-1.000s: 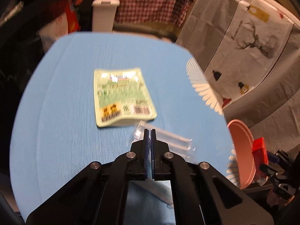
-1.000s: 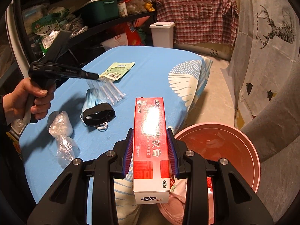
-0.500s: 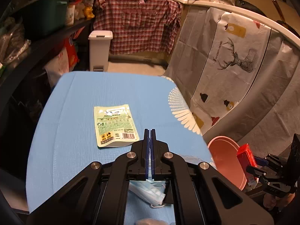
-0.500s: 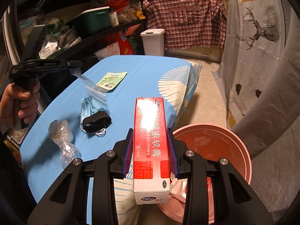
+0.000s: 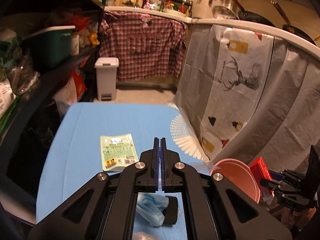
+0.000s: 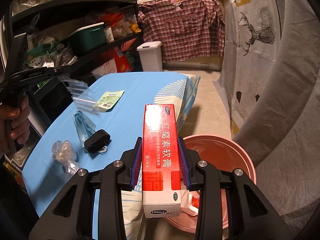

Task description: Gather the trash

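Blue cloth is covering the table (image 6: 128,92), which is sitting in a cramped room with dark shelving on one side and a grey deer-print sheet (image 6: 258,32) hanging on the other. A white pedal bin (image 6: 150,56) is standing on the floor beyond the table's far end, in front of a checked shirt (image 5: 144,46).

The left gripper (image 5: 159,146) is hovering above the table with its blue pads pressed together, pinching one edge of a clear plastic bag (image 6: 85,98); in the right wrist view the bag is dangling below and ahead of those tips, clear of the cloth. Just ahead of the left tips and slightly to their left, a green snack packet (image 5: 118,152) is lying flat. Beneath the left gripper, a folded blue face mask (image 6: 84,128) is lying with a black strap (image 6: 97,141) touching its near end, and a crumpled clear wrapper (image 6: 64,154) is sitting near them at the table's near edge.

The right gripper (image 6: 160,154) is clamping a red ointment box (image 6: 160,150) between its blue pads, the box pointing forward along the fingers. Below and to the right of those fingers, a pink basin (image 6: 236,160) is sitting on the floor just beside the table, with some white and red scraps (image 6: 190,202) lying inside it.
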`<action>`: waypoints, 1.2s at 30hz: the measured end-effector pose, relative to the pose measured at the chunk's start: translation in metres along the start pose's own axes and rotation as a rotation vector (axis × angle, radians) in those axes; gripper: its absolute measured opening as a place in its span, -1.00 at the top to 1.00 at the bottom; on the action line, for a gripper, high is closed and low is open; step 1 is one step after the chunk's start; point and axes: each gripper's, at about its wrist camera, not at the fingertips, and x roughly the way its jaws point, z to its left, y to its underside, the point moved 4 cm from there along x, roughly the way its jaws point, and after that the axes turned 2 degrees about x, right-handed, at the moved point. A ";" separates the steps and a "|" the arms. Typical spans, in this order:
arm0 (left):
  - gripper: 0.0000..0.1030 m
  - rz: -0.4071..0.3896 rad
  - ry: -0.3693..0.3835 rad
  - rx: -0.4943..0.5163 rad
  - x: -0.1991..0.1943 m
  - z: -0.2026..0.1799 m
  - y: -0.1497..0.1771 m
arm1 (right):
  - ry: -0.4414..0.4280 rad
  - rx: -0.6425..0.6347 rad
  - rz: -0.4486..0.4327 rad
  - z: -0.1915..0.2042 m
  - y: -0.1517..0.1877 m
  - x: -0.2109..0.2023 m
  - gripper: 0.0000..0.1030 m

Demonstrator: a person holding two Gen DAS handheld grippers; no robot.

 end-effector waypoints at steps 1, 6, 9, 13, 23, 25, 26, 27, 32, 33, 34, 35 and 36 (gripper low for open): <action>0.98 -0.004 0.004 -0.005 -0.001 0.001 -0.001 | 0.001 0.001 -0.004 0.000 0.000 -0.002 0.33; 0.98 -0.041 0.008 -0.001 -0.010 -0.006 -0.009 | 0.021 0.020 -0.026 -0.008 -0.001 -0.009 0.33; 0.98 -0.061 0.017 -0.011 -0.013 -0.009 -0.015 | 0.032 0.032 -0.031 -0.014 -0.001 -0.010 0.32; 0.98 -0.051 0.034 -0.007 -0.010 -0.015 -0.015 | 0.045 0.038 -0.031 -0.018 0.001 -0.011 0.33; 0.98 0.001 0.101 0.051 0.000 -0.052 -0.002 | 0.092 0.077 -0.031 -0.033 0.003 -0.015 0.33; 0.98 0.006 0.115 0.060 0.000 -0.060 -0.002 | 0.101 0.087 -0.029 -0.035 0.004 -0.016 0.33; 0.98 0.007 0.121 0.063 0.001 -0.063 -0.001 | 0.107 0.094 -0.028 -0.037 0.004 -0.017 0.33; 0.98 0.009 0.130 0.065 0.001 -0.067 -0.001 | 0.112 0.101 -0.027 -0.037 0.004 -0.017 0.33; 0.98 0.030 0.158 0.082 0.006 -0.085 0.002 | 0.133 0.124 -0.023 -0.046 0.005 -0.017 0.33; 0.98 0.034 0.164 0.085 0.008 -0.088 0.003 | 0.136 0.126 -0.023 -0.047 0.005 -0.017 0.33; 0.98 0.037 0.170 0.089 0.009 -0.092 0.003 | 0.139 0.129 -0.024 -0.048 0.005 -0.018 0.33; 0.98 0.040 0.174 0.093 0.010 -0.095 0.004 | 0.142 0.133 -0.027 -0.049 0.005 -0.019 0.33; 0.98 0.044 0.179 0.096 0.012 -0.099 0.004 | 0.143 0.138 -0.029 -0.050 0.005 -0.019 0.33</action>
